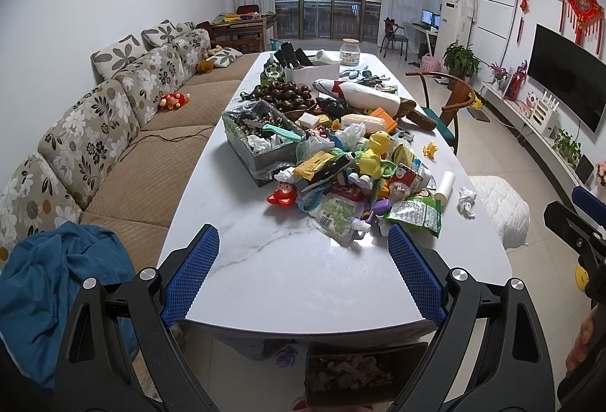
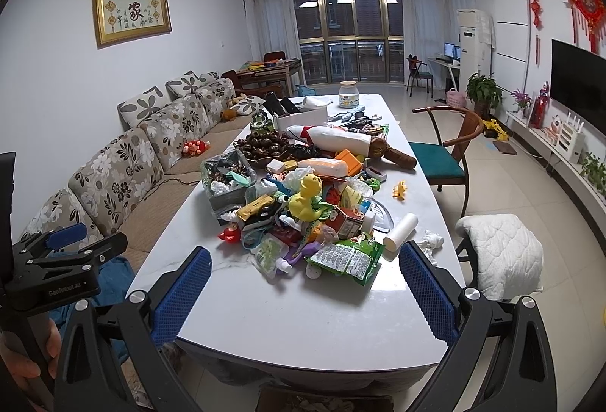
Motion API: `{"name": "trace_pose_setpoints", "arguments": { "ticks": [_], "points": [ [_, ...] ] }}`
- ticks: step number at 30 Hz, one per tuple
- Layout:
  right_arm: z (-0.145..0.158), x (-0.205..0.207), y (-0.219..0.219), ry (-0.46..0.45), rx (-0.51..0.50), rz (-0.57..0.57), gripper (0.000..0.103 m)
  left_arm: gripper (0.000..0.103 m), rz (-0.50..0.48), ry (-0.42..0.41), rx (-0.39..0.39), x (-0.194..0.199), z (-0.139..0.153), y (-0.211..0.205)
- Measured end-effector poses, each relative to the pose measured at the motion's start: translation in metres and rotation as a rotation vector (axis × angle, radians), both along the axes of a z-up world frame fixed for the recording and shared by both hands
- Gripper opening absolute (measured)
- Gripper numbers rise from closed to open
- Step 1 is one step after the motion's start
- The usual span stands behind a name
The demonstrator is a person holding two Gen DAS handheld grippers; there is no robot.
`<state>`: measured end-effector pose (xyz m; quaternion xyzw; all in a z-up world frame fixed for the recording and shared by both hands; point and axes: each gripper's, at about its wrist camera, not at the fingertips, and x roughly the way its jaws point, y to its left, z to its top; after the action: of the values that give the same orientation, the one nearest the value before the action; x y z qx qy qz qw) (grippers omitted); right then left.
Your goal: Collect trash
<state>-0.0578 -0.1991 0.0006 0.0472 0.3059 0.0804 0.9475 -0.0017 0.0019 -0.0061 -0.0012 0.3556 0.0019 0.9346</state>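
Trash lies heaped mid-table on the glossy white marble-look tabletop (image 1: pixel 288 271): a crinkled green foil snack packet (image 1: pixel 416 214) at the near right of the pile, a flattened clear pouch with a white spout (image 1: pixel 337 218) just left of it, and a crumpled white tissue (image 1: pixel 466 201) apart to the right beside a white paper roll (image 1: pixel 444 184). A yellow plastic duck toy (image 1: pixel 373 156) tops the heap, and a grey box lined with clear film (image 1: pixel 261 139) sits far left. The left gripper (image 1: pixel 303 266) and right gripper (image 2: pixel 305 290), both with blue knobbly rubber pads, hover spread wide and empty over the table's near edge.
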Motion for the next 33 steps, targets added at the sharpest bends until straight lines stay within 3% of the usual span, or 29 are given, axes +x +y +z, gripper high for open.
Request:
{"name": "trace_pose_setpoints", "arguments": {
  "ticks": [1, 33],
  "points": [
    [0.002, 0.001, -0.001, -0.029, 0.020, 0.014, 0.098, 0.088, -0.002, 0.001, -0.002, 0.000, 0.000, 0.000],
    [-0.004, -0.005, 0.008, 0.005, -0.001, -0.001, 0.098, 0.088, 0.005, 0.017, -0.003, -0.002, -0.009, 0.005]
  ]
}}
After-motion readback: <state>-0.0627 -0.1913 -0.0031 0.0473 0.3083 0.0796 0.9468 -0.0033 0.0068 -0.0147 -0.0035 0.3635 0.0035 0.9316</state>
